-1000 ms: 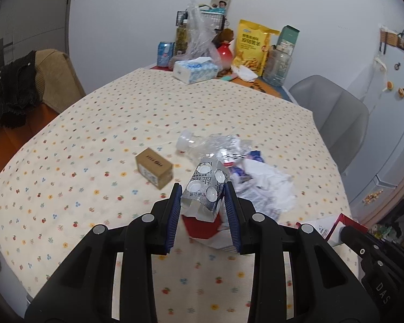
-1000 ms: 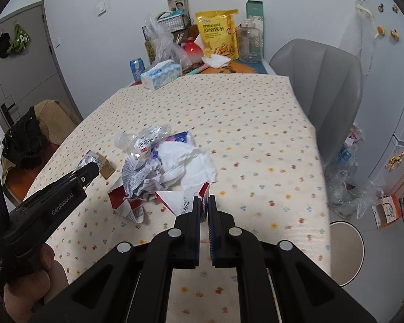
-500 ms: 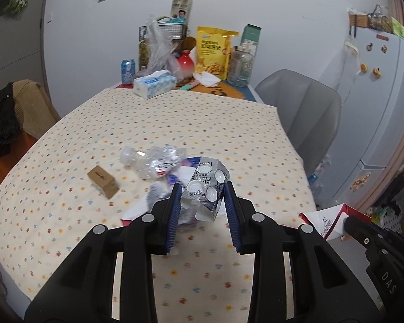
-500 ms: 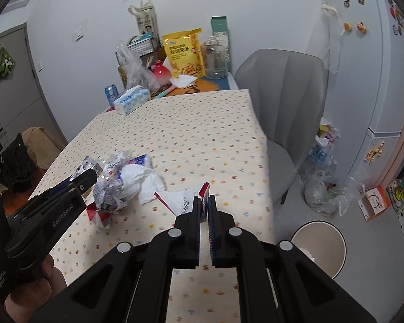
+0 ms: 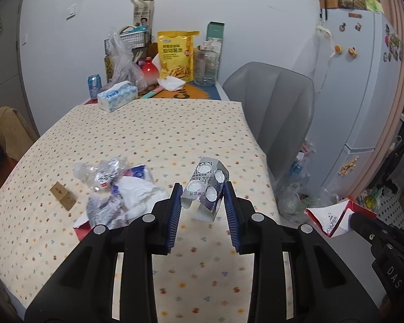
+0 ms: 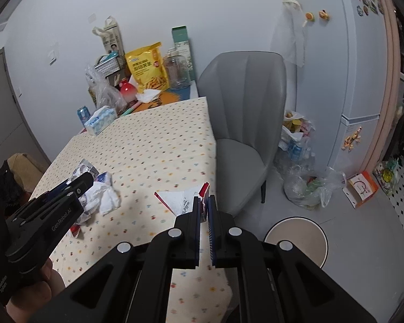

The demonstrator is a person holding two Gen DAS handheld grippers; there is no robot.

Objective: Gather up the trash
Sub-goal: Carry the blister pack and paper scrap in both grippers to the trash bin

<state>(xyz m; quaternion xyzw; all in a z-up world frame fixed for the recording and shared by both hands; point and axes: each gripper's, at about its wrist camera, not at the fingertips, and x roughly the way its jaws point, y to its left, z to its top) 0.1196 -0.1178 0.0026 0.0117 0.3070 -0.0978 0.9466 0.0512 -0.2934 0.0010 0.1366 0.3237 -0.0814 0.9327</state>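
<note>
My left gripper (image 5: 202, 191) is shut on a bent silver pill blister pack (image 5: 206, 185) and holds it above the dotted tablecloth (image 5: 159, 129). My right gripper (image 6: 205, 202) is shut on a red and white flattened carton (image 6: 183, 199), held near the table's right edge; the carton also shows in the left wrist view (image 5: 330, 216). A pile of trash lies on the table: crushed clear bottle (image 5: 99, 172), white crumpled paper (image 5: 137, 191), small brown box (image 5: 62, 195). A round beige bin (image 6: 296, 238) stands on the floor to the right.
A grey chair (image 6: 245, 123) stands at the table's right side. Tissue box (image 5: 117, 98), can (image 5: 94, 84), snack bag (image 5: 176, 55) and jar (image 5: 206, 64) crowd the far end. Plastic bags (image 6: 307, 188) and a fridge (image 6: 358, 67) are at right.
Both grippers have lifted and swung to the right with their loads, away from the trash pile; the chair, floor and beige bin have come into view.
</note>
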